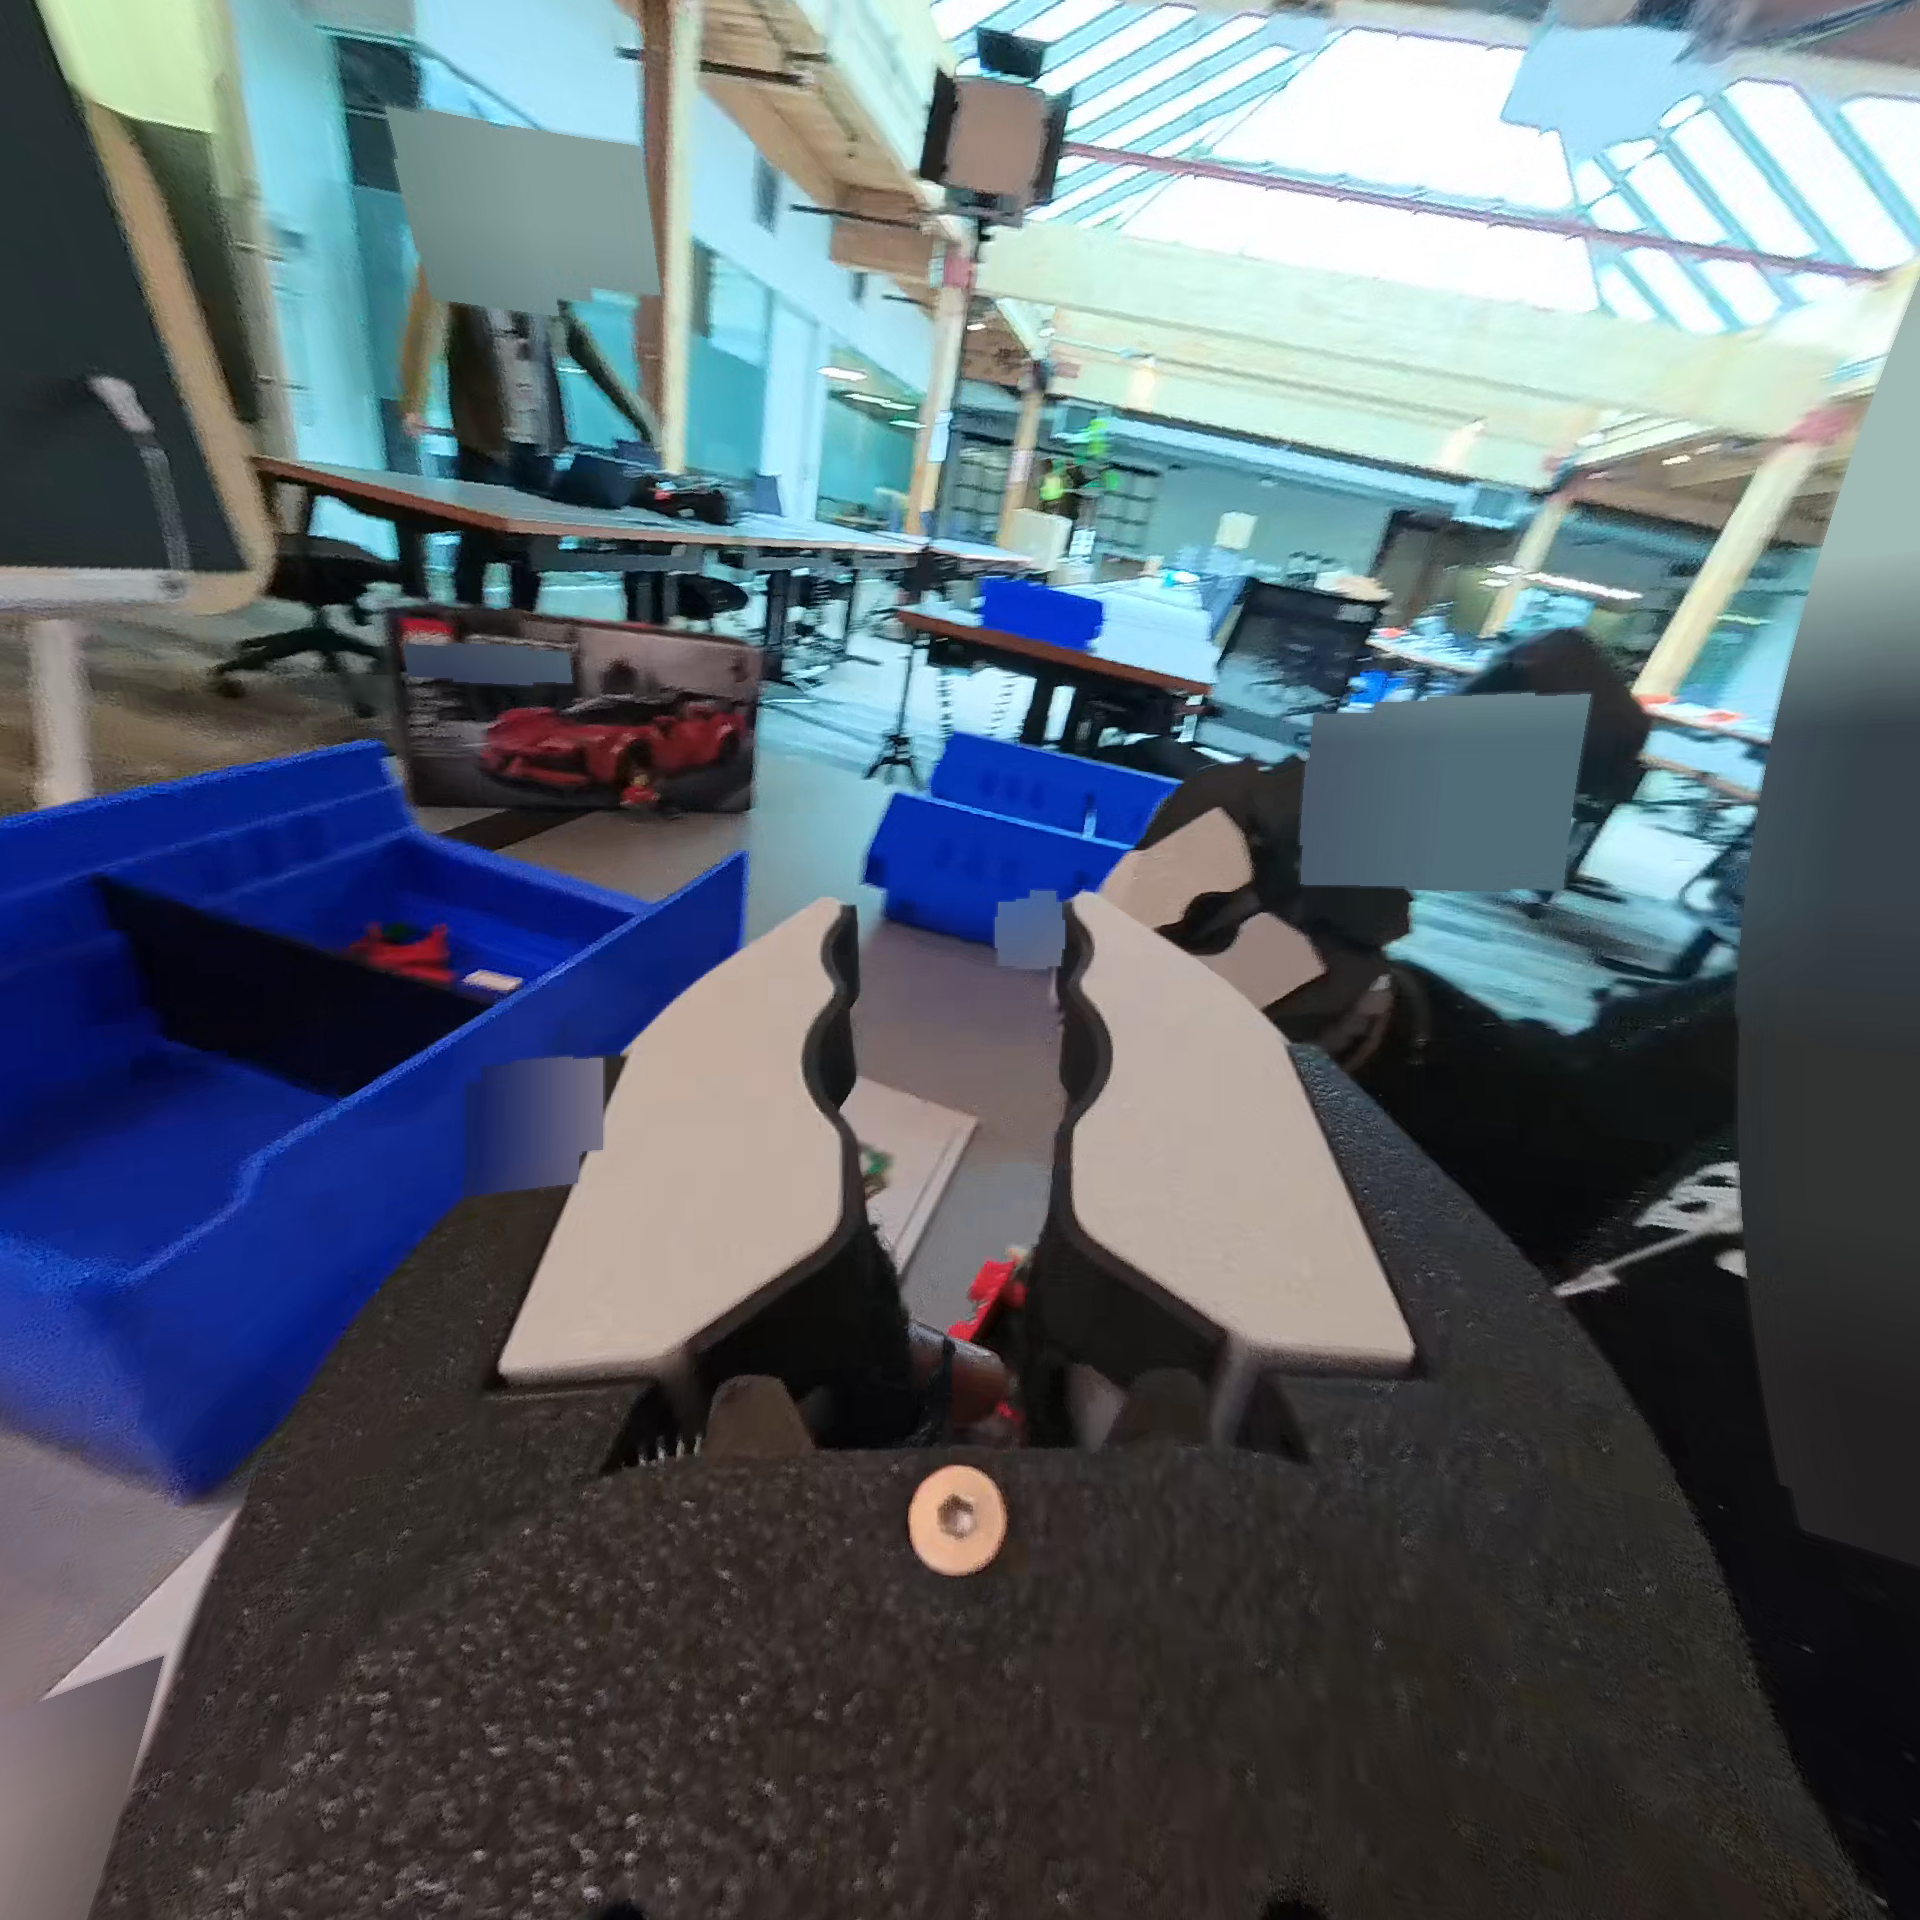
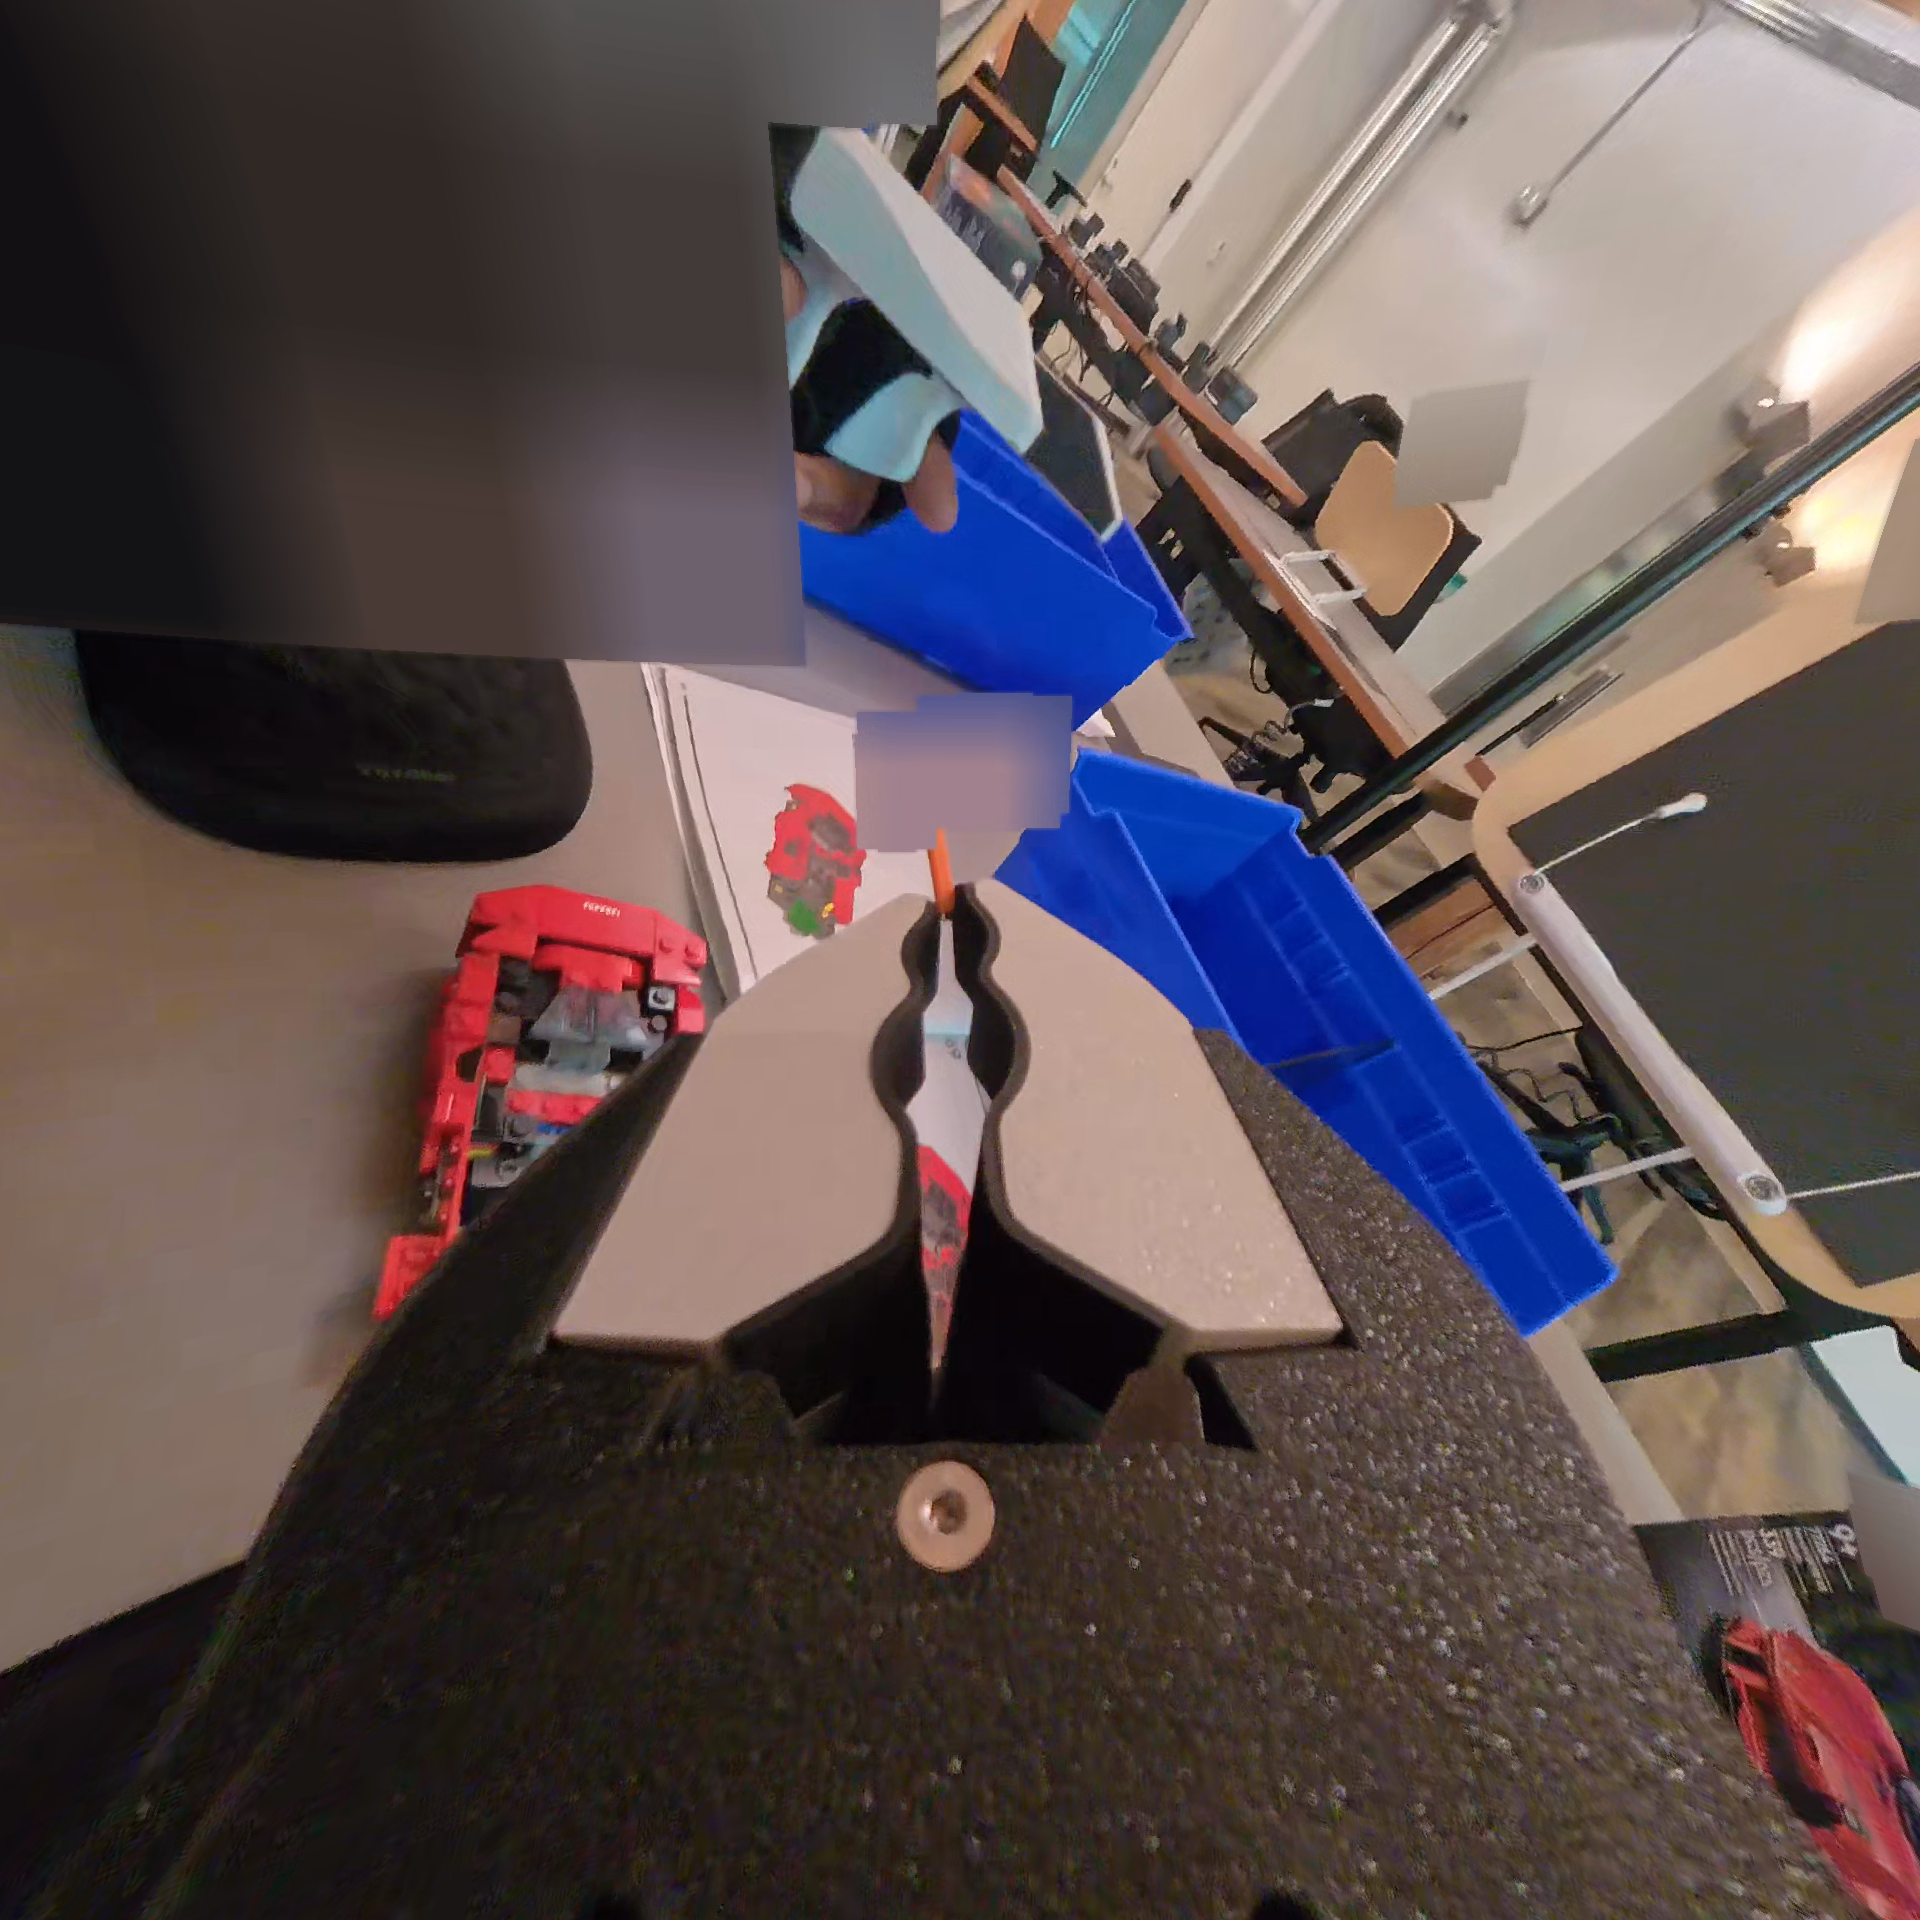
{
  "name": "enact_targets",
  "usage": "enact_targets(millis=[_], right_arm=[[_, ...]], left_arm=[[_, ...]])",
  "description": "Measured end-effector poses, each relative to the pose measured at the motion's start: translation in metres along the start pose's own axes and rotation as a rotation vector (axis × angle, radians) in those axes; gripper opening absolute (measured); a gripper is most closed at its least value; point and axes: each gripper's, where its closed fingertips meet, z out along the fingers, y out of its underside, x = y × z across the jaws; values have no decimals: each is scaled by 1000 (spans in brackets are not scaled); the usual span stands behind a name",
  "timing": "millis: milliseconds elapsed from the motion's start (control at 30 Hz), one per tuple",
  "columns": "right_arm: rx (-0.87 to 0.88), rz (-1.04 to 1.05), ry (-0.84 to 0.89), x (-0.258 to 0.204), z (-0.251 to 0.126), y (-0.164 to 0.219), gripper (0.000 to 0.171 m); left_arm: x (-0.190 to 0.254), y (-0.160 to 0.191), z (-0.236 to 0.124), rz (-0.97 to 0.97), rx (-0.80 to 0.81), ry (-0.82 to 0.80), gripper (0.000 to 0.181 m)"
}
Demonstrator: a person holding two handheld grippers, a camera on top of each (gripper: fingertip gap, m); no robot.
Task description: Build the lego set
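Note:
A partly built red Lego car [image 2: 561, 1049] lies on the grey table, left of my right gripper [image 2: 948, 914]. That gripper is shut on a thin orange piece [image 2: 941, 868] that sticks out past its tips, above the open instruction booklet [image 2: 748, 790]. My left gripper [image 1: 961, 925] is open and empty, held above the table. Through its gap I see the booklet [image 1: 914, 1153] and a bit of the red car [image 1: 992, 1288] below. The right gripper [image 1: 1216, 904] shows just beyond it. The left gripper [image 2: 914, 301], held by a hand, shows at the top of the right wrist view.
A blue bin [image 1: 260, 1091] with a few red pieces [image 1: 410, 951] stands at the left. More blue bins [image 1: 997, 852] [image 2: 1351, 1008] stand behind the booklet. The Lego box [image 1: 582, 717] stands at the back. A black pad [image 2: 332, 748] lies on the table. Left tips to right tips: about 8 cm.

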Motion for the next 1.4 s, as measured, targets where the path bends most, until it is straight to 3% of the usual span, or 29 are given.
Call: enact_targets(millis=[267,500,767,867,1000,1133,1167,1200,1267,1300,1367,1400], right_arm=[[109,-34,95,30,15,-17,2],[125,-40,100,27,22,-8,2],[147,55,82,31,23,3,2],[157,71,72,32,23,3,2],[143,63,72,30,26,6,2],[173,89,59,28,26,2,2],[173,89,62,29,25,2,2],[168,85,69,30,25,3,2],[166,85,74,31,24,4,2],[169,91,73,32,24,4,2],[174,100,69,33,24,4,2],[173,101,69,33,25,5,2]], left_arm=[[4,7,18,-125,-1,76,44],[-33,-42,-27,-47,199,-169,44],[-18,-65,-68,141,4,-242,53],[-24,-79,-108,217,-146,-351,72],[-54,-96,-191,367,-402,-633,90],[-81,-106,-276,541,-732,-989,64],[-85,-118,-294,610,-754,-1090,61],[-86,-136,-305,624,-661,-1157,58],[-88,-151,-318,480,-492,-1174,48],[-95,-152,-344,485,-588,-1297,45],[-97,-171,-401,703,-803,-1618,47],[-95,-174,-409,725,-819,-1660,48]])
